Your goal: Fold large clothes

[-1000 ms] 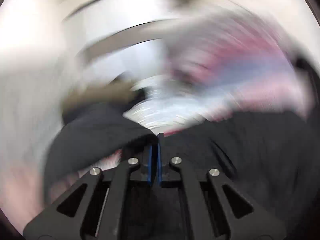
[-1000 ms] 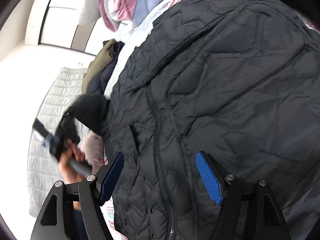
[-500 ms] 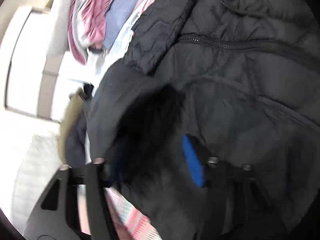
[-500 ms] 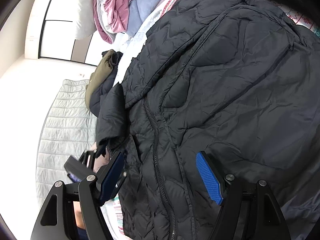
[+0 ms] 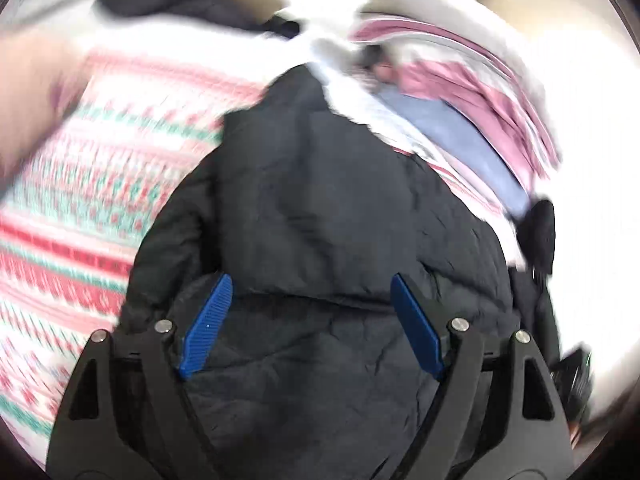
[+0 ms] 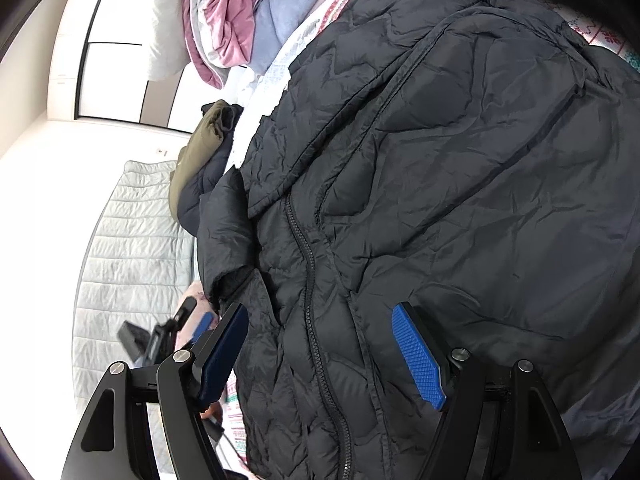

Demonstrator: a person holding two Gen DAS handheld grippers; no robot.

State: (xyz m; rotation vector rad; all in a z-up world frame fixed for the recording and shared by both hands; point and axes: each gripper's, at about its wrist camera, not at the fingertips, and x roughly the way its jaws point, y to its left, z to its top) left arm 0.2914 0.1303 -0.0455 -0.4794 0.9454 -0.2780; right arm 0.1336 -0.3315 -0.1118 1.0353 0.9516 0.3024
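A black quilted jacket (image 6: pixel 440 200) lies spread over the bed, its zip (image 6: pixel 308 280) running down towards me. One sleeve (image 6: pixel 224 232) is folded in along the jacket's left edge. My right gripper (image 6: pixel 320 310) hovers open above the jacket's front, with nothing pinched. In the blurred left wrist view, my left gripper (image 5: pixel 311 280) hangs over the jacket (image 5: pixel 320 200). Its jaws are opening and the blue pads (image 5: pixel 208 324) stand clear of the fabric. The right wrist view also shows the left gripper (image 6: pixel 196 314), low by the bed's edge beside the sleeve.
A pink, green and white patterned bedspread (image 5: pixel 100 184) lies under the jacket. Pink and blue bedding (image 6: pixel 240 20) is piled at the far end. An olive garment (image 6: pixel 204 140) hangs off the bed's side above a pale quilted mat (image 6: pixel 132 240). White cupboard doors (image 6: pixel 112 80) stand behind.
My left gripper was shut on dark jacket fabric; it carried the sleeve onto the jacket's edge, opened and let go, then swung away. The right gripper kept still and open.
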